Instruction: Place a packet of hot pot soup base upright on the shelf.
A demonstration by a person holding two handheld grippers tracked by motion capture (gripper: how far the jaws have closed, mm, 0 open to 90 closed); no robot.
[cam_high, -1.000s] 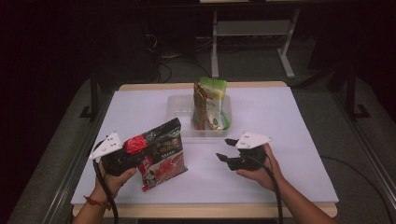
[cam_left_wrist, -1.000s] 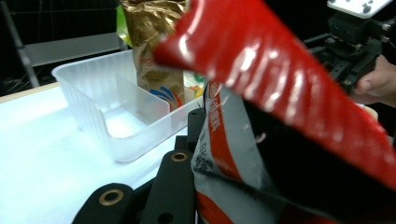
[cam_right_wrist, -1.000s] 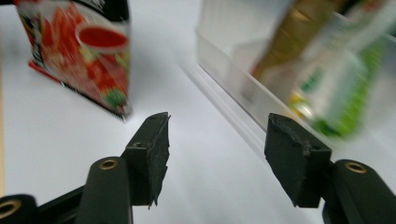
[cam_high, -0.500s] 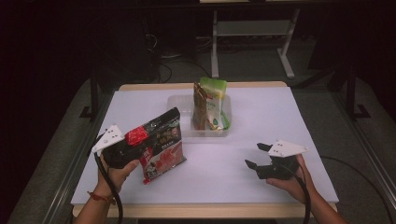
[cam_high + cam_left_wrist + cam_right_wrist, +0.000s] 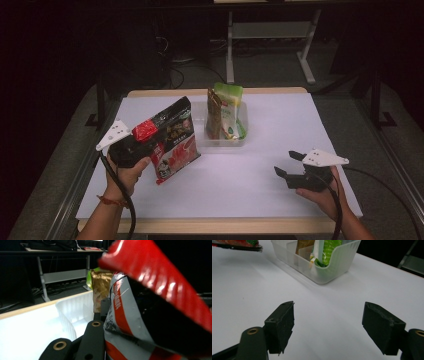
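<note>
**Third packet lifted, bin still waiting**

Nearest the person, the right gripper (image 5: 290, 164) hangs low over the bare white table (image 5: 280, 125) at the near right, holding nothing. Its jaws have just been opening and now stand wide apart, with only the tabletop between them in the right gripper view (image 5: 329, 327).

To the left and a little farther in, the left gripper (image 5: 134, 150) is clamped tight on a black-and-red snack packet (image 5: 172, 140). The packet is clear of the table and tilted, its top edge leaning away toward the far right. In the left gripper view the bag (image 5: 155, 315) sits pressed against the black jaw, crowding the lens.

Beyond the packet, near the middle of the table, stands a clear plastic bin (image 5: 240, 140). Two packets already stand upright inside it: a brown-gold one (image 5: 214, 112) on the left and a green-and-white one (image 5: 231, 107) beside it. From the left gripper view the bin's wall (image 5: 72, 312) lies just ahead of the held bag.

Judging by this layout, the work is sorting packets into the bin, and it looks well along: two are stowed, and one is lifted but not yet over the bin. What is left, most likely, is to carry the black-and-red packet across, stand it in the free space, and let go.
</note>
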